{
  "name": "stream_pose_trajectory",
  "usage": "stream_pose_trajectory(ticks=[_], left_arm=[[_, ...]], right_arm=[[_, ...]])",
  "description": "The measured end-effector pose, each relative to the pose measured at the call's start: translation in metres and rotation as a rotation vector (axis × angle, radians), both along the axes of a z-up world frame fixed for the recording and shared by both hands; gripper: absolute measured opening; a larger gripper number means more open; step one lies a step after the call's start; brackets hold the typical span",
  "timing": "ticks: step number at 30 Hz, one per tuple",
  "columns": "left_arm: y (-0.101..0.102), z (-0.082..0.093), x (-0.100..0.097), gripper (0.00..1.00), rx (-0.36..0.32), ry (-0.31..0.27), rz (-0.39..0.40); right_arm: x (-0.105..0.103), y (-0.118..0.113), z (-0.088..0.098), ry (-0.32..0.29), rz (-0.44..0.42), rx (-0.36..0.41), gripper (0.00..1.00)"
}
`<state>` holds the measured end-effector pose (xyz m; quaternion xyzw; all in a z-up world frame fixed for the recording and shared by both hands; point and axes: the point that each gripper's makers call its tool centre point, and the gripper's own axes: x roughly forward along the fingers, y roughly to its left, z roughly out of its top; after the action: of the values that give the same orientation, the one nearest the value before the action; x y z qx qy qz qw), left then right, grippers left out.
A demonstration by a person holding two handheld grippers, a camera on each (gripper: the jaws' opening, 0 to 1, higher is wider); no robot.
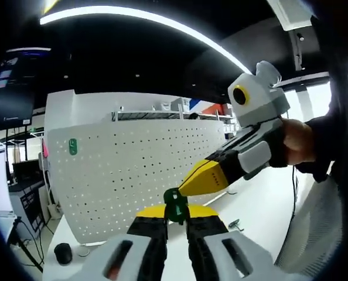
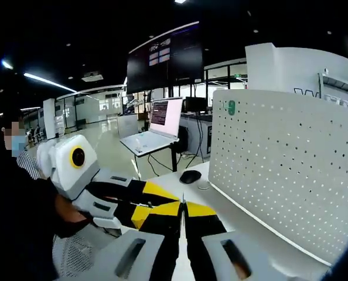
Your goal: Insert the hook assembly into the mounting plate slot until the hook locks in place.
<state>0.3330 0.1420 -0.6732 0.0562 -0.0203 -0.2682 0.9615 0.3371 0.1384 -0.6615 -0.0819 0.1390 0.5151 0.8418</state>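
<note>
A small green hook piece [image 1: 175,205] is pinched between the yellow-tipped jaws of my left gripper [image 1: 175,218], which is shut on it in front of the white perforated mounting plate [image 1: 133,175]. My right gripper [image 1: 186,187] reaches in from the right, a hand holding it, and its closed yellow tip touches the top of the green piece. In the right gripper view, my right gripper [image 2: 183,206] has its jaws together with a thin pale sliver at the tips. The left gripper [image 2: 140,205] meets it from the left. The plate [image 2: 279,175] stands upright at the right.
A green tag [image 1: 72,146] sits high on the plate's left side, also seen as the tag [image 2: 231,107]. A black round knob [image 1: 62,253] and a small loose hook [image 1: 235,224] lie on the white table [image 1: 262,205]. A mouse [image 2: 190,176] and laptop [image 2: 156,126] sit beyond; a person stands left.
</note>
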Motion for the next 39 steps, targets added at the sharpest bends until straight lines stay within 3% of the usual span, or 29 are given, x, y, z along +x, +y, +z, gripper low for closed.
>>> stream_pose_trajectory(ticks=[15,31,39], left_arm=[[0.0045,0.0043,-0.0005,0.04,0.011,-0.027,0.025],[0.0045,0.0007,-0.0008,0.03,-0.002,0.004,0.031],[0.0045,-0.0022,0.0003,0.03,0.007,0.016,0.040]], right_arm=[[-0.0034,0.0054,0.0037,0.004,0.007,0.016,0.00],[-0.0039,0.0058,-0.0005,-0.022,0.031,-0.007,0.00],[-0.0025,0.0009,0.0040,-0.048,0.032,-0.002,0.08]])
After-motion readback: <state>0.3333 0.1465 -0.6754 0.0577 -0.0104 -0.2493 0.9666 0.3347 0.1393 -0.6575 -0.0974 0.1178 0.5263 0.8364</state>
